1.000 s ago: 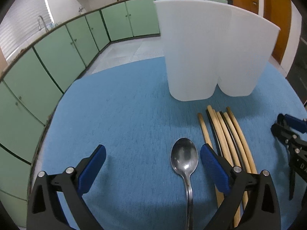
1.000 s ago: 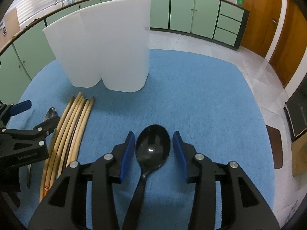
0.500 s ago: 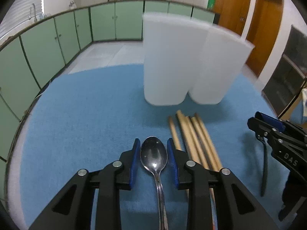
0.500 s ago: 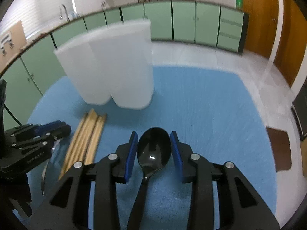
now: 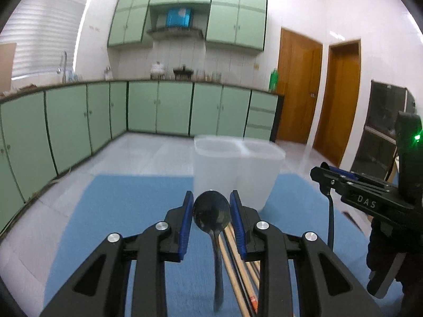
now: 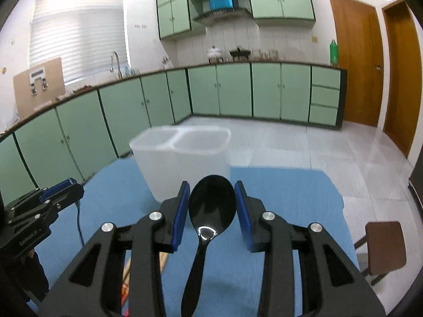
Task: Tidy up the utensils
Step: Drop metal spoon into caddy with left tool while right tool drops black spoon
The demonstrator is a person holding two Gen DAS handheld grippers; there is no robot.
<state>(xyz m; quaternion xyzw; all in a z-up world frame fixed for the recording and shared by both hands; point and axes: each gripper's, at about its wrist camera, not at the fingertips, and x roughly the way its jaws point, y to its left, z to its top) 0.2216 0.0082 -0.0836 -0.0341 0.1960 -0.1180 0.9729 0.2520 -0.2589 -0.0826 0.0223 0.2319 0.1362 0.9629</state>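
Observation:
My left gripper (image 5: 211, 212) is shut on a metal spoon (image 5: 211, 211), held by the bowl, lifted above the blue mat (image 5: 119, 211). My right gripper (image 6: 212, 206) is shut on a black plastic spoon (image 6: 212, 203), also raised, handle hanging down. A white two-compartment holder (image 5: 235, 169) stands upright on the mat ahead of both grippers; it also shows in the right wrist view (image 6: 182, 158). Several wooden chopsticks (image 5: 238, 261) lie on the mat under the left gripper. The right gripper shows from the side in the left wrist view (image 5: 327, 177), the left gripper in the right wrist view (image 6: 66, 190).
The mat covers a table in a kitchen with green cabinets (image 6: 232, 92) along the far wall. A brown chair seat (image 6: 383, 248) stands beside the table's right edge. Tiled floor (image 5: 148, 153) lies beyond the far edge.
Both grippers have risen from the mat and tilted up with their spoons. The left gripper closed on the metal spoon a second ago. The holder now appears lower and farther.

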